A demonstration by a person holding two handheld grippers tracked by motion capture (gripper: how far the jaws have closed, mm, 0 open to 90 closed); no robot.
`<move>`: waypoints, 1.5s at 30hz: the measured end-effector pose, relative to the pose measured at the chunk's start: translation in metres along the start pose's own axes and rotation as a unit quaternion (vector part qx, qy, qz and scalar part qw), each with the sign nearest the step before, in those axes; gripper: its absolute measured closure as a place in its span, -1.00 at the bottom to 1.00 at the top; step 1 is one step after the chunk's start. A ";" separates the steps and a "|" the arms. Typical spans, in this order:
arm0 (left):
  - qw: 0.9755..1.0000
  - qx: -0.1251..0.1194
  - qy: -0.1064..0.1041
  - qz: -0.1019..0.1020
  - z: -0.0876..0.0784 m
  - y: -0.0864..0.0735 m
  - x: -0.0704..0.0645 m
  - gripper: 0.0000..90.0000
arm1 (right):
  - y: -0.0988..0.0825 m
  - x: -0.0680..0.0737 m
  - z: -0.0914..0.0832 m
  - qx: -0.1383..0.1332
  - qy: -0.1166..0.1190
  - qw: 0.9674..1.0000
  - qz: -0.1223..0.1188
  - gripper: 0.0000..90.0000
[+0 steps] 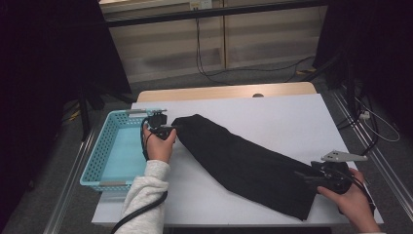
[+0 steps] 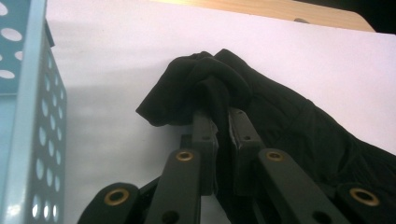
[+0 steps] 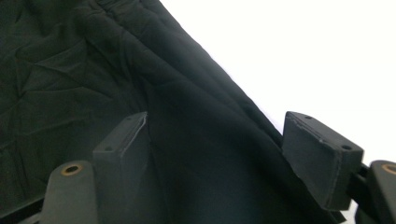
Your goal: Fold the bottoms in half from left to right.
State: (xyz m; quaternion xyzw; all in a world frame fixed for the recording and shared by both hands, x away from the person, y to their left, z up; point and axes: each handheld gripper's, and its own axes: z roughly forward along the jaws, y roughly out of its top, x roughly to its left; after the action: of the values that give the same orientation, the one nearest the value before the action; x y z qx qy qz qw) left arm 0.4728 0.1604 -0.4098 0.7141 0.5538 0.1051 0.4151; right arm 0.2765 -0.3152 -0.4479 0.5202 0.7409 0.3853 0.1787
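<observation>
The right tool (image 3: 215, 154) stands with its jaws wide, straddling the edge of a black folded garment (image 3: 93, 70) whose cloth lies between the pads without being pinched. The high view adds the layout: the garment (image 1: 243, 163) stretches diagonally across the white tabletop (image 1: 292, 117), right tool (image 1: 311, 180) at its near end, left tool (image 1: 170, 129) at its far end beside a blue perforated basket (image 1: 97, 156). The left gripper view shows the left tool (image 2: 222, 126) clamped narrow on a bunched corner (image 2: 205, 79).

White table (image 1: 272, 109), wood strip at far edge. Black garment (image 1: 243, 163) diagonal from left-centre to near-right corner; blue basket (image 1: 104, 146) overhanging left edge.
</observation>
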 end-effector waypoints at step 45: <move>0.996 0.011 -0.074 0.043 0.003 -0.026 -0.025 0.85 | 0.053 0.021 0.068 0.005 0.013 0.999 -0.038 0.16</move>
State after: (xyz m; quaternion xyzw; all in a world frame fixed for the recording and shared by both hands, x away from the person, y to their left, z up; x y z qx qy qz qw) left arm 0.4474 0.1381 -0.4226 0.7473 0.4920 0.0640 0.4421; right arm 0.3469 -0.2612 -0.4485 0.4874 0.7644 0.3814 0.1806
